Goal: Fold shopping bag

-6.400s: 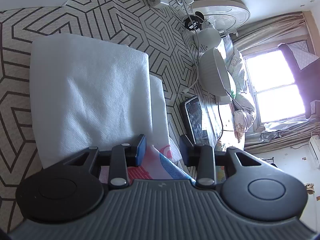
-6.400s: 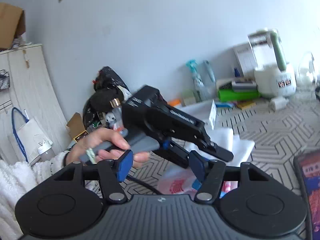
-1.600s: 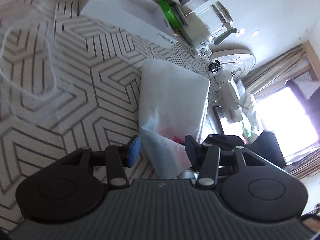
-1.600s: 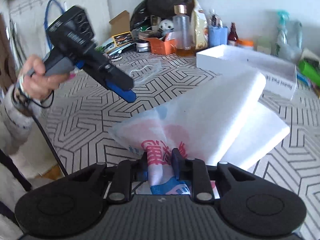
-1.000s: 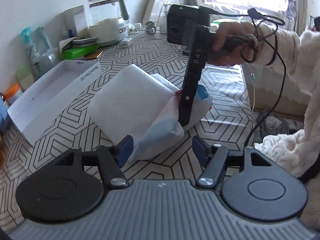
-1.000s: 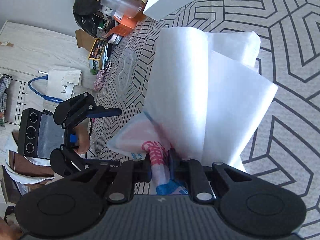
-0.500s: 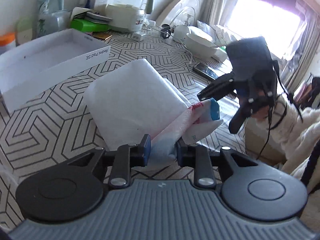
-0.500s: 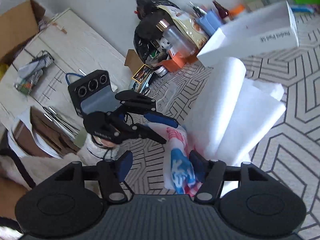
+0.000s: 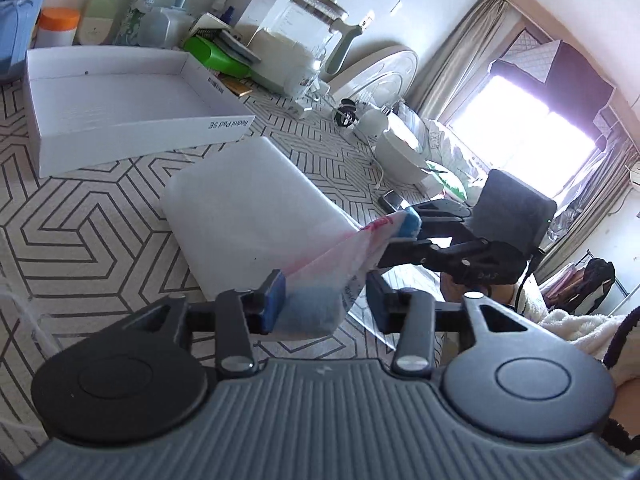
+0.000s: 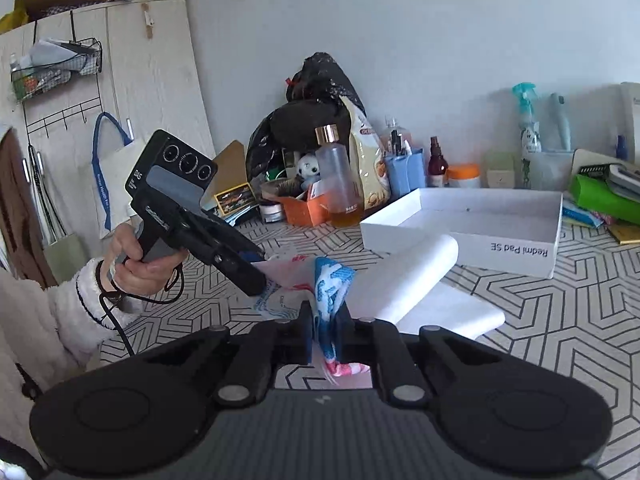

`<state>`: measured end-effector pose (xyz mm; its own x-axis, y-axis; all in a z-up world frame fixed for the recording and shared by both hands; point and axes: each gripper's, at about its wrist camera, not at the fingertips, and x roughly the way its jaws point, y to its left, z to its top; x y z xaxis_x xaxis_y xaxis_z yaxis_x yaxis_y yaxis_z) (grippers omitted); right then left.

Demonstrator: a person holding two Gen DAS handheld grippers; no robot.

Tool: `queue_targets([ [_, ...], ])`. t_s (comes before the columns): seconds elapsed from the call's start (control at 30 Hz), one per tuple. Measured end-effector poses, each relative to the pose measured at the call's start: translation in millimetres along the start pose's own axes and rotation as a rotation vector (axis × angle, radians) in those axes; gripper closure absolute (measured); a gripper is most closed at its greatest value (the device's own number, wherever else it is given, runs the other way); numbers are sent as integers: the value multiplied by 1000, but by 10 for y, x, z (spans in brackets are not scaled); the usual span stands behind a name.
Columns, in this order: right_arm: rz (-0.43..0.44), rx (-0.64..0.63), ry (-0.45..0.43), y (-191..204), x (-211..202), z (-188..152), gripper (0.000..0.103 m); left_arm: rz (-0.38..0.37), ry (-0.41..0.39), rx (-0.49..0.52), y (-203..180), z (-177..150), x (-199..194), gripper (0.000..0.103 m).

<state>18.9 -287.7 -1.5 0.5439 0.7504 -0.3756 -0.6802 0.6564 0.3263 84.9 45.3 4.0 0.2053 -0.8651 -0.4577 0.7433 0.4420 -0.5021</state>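
The shopping bag [image 9: 340, 252] is thin white plastic with red and blue print, stretched in the air between the two grippers. My left gripper [image 9: 326, 296] is open, its jaws apart with one end of the bag lying between them. My right gripper [image 10: 325, 332] is shut on the bag's blue and red printed end [image 10: 330, 284]. In the left wrist view the right gripper [image 9: 420, 228] pinches the far end. In the right wrist view the left gripper [image 10: 256, 276] meets the other end. A white foam sheet [image 9: 248, 196] lies folded on the table below.
A white Redmi Pad SE box lid [image 9: 120, 108] lies behind the foam. Bottles, a kettle [image 9: 304, 48] and a fan [image 9: 376, 76] stand along the wall. A phone [image 9: 394, 200] and a bowl [image 9: 400, 152] sit to the right. The tablecloth [image 9: 80, 208] has a hexagon pattern.
My left gripper, shut on the bag half a second ago, has opened. My right gripper, then open, has shut on the bag's printed end.
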Motion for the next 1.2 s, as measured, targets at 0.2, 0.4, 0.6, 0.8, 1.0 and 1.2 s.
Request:
queue_targets([
  [0.2, 203, 355, 49, -463, 126, -15, 93, 148, -23, 245, -335, -152, -40, 35],
  [0.4, 393, 679, 147, -789, 320, -214, 93, 172, 79, 320, -398, -177, 203, 72],
  [0.6, 392, 785, 293, -834, 430, -407, 93, 91, 135, 146, -277, -275, 178, 78],
  [0.8, 72, 362, 235, -304, 267, -250, 82, -15, 125, -210, 349, -377, 139, 78],
  [1.0, -156, -52, 24, 360, -83, -145, 80, -24, 106, -300, 547, -382, 111, 78],
  [1.2, -27, -230, 110, 625, 73, -37, 80, -13, 120, -288, 520, -377, 119, 78],
])
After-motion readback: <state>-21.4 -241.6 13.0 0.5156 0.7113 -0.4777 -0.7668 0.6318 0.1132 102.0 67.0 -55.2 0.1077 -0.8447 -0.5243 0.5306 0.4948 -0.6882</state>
